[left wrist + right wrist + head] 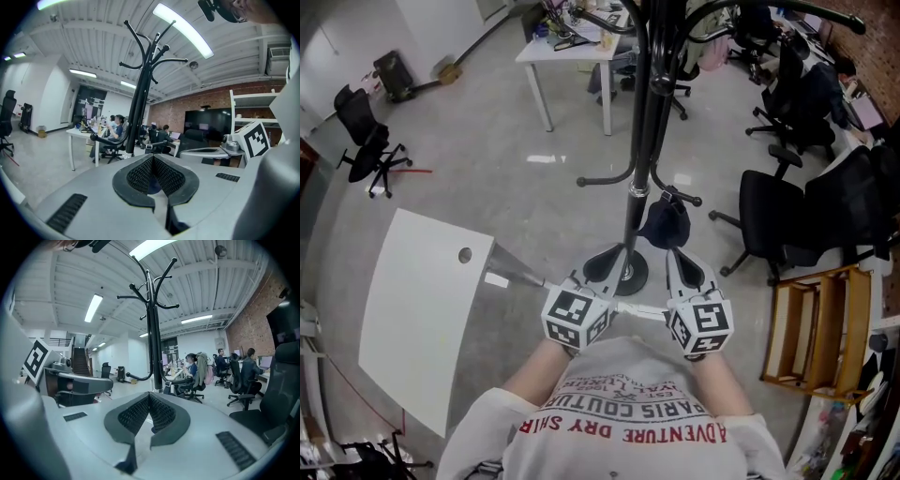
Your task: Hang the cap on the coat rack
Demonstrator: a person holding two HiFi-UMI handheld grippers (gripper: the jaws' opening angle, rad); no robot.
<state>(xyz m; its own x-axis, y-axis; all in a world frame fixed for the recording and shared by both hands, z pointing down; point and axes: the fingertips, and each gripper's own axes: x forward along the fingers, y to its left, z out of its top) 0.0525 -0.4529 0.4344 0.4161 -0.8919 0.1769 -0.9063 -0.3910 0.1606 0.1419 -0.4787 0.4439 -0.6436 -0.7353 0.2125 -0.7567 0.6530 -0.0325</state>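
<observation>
A black coat rack (644, 103) stands straight ahead, its round base (623, 274) on the floor just past my grippers. A dark cap (665, 226) hangs by the rack's lower right hook (678, 198). My left gripper (603, 266) and right gripper (682, 268) are side by side below the cap, close to my chest, and neither touches it. In the left gripper view the jaws (153, 159) meet at the tip with nothing gripped. The right gripper's jaws (149, 394) are also shut and empty. Both gripper views show the rack (138, 101) (153, 333), but not the cap.
A white tabletop (417, 323) lies at the left. A white desk (572, 52) stands behind the rack. Black office chairs (778, 220) and a wooden shelf unit (817, 328) fill the right side. Another chair (364, 136) is far left. People sit at desks (194, 369) beyond.
</observation>
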